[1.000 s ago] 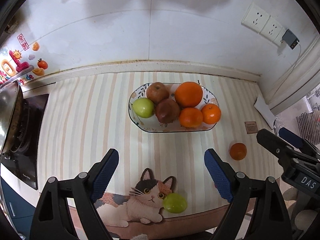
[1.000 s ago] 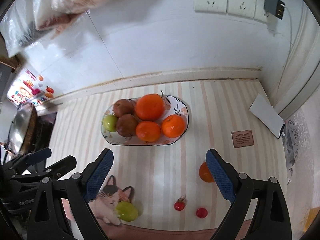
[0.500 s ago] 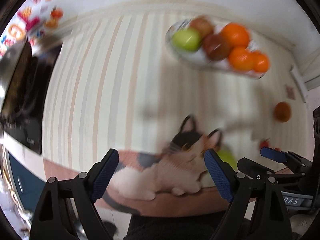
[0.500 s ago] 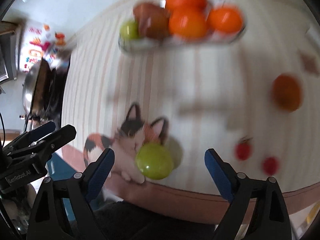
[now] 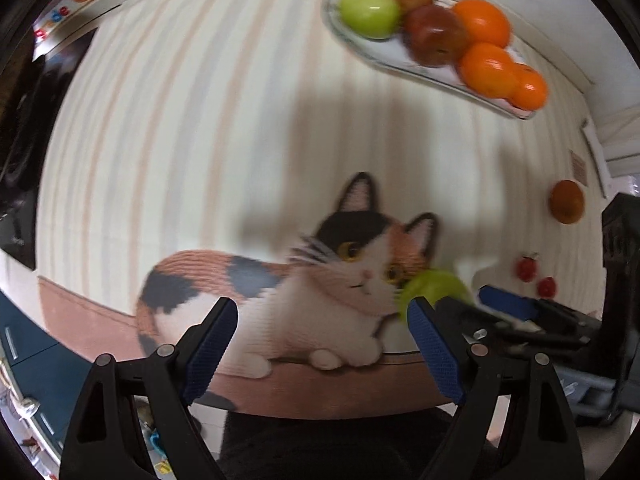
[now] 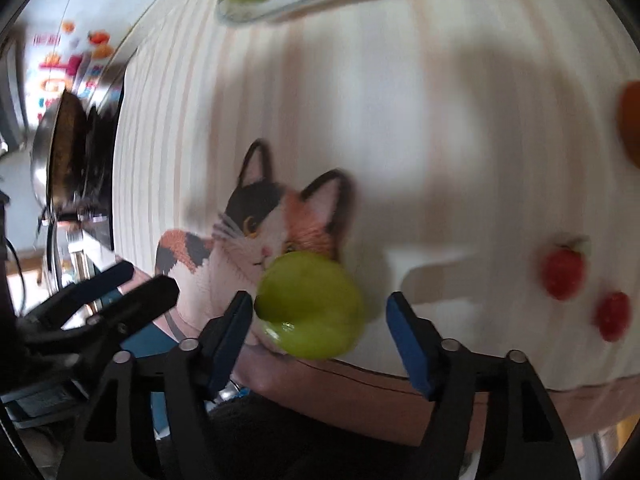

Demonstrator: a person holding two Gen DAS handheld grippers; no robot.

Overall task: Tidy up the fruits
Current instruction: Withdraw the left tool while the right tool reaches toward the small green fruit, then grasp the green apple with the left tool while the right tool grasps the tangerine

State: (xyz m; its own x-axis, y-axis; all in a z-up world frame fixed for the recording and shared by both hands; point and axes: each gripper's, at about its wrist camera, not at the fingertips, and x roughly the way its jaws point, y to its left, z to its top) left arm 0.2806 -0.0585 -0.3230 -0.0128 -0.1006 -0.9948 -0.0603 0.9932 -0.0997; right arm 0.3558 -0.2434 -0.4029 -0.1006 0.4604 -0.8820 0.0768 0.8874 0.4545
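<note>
A loose green apple (image 6: 310, 304) lies on the cat picture near the mat's front edge. My right gripper (image 6: 320, 332) is open, low over the mat, with the apple between its blue fingers; its left pad looks close to the apple. The apple also shows in the left wrist view (image 5: 436, 288), partly hidden behind the right gripper. My left gripper (image 5: 324, 344) is open and empty over the cat's body. The fruit plate (image 5: 400, 64) at the back holds a green apple, brown-red apples and oranges.
A loose orange (image 5: 566, 202) and two small red fruits (image 6: 564, 272) (image 6: 612, 316) lie on the striped mat (image 5: 180, 140) to the right. A pan on a stove (image 6: 64, 152) stands at the left. The mat's front edge hangs over the counter.
Both grippers have dropped and come toward the mat's front edge. The right gripper has closed in around the loose green apple; the fruit plate has slid to the top of both views.
</note>
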